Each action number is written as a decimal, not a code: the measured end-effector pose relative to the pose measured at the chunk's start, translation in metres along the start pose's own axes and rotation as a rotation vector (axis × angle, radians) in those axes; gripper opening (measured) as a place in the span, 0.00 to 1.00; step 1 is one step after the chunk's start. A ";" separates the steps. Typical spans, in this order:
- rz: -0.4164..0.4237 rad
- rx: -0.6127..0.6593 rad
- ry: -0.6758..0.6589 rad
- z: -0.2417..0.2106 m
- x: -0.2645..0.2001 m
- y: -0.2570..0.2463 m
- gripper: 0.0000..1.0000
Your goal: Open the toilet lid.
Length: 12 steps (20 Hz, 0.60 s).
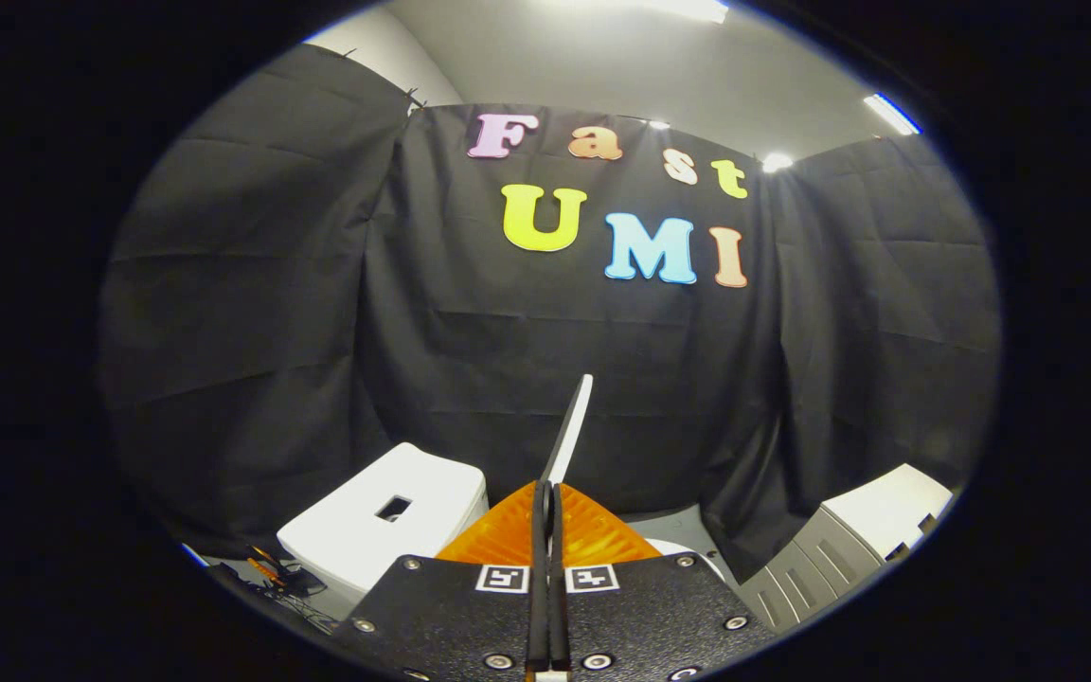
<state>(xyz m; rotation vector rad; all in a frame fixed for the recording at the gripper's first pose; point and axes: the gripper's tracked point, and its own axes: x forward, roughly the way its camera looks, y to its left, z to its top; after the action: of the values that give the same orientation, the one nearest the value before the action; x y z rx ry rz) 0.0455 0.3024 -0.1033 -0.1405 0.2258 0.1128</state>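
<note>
The white toilet lid point(576, 421) is seen edge-on as a thin white strip. It rises, tilted slightly right, straight out of my fingertips against the black cloth wall. My gripper point(547, 489) is shut, and the lid's lower edge is pinched between the two fingers. A sliver of the white toilet bowl rim point(689, 551) shows just right of the fingers. The white cistern point(384, 521), with a small rectangular opening on its top, stands to the left, beyond the fingers.
A grey and white cabinet point(853, 540) stands low at the right. Some cables and small orange items point(271, 573) lie on the floor left of the cistern. Black cloth walls close off the booth all round.
</note>
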 end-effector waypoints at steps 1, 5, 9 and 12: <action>0.005 -0.016 -0.003 0.002 0.001 0.007 0.00; 0.047 -0.001 -0.004 0.009 0.004 0.041 0.00; 0.071 -0.017 -0.005 0.015 0.007 0.068 0.00; 0.100 -0.027 -0.002 0.017 0.008 0.092 0.00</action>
<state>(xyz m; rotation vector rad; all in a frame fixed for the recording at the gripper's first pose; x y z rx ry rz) 0.0454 0.3962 -0.1004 -0.1554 0.2290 0.2153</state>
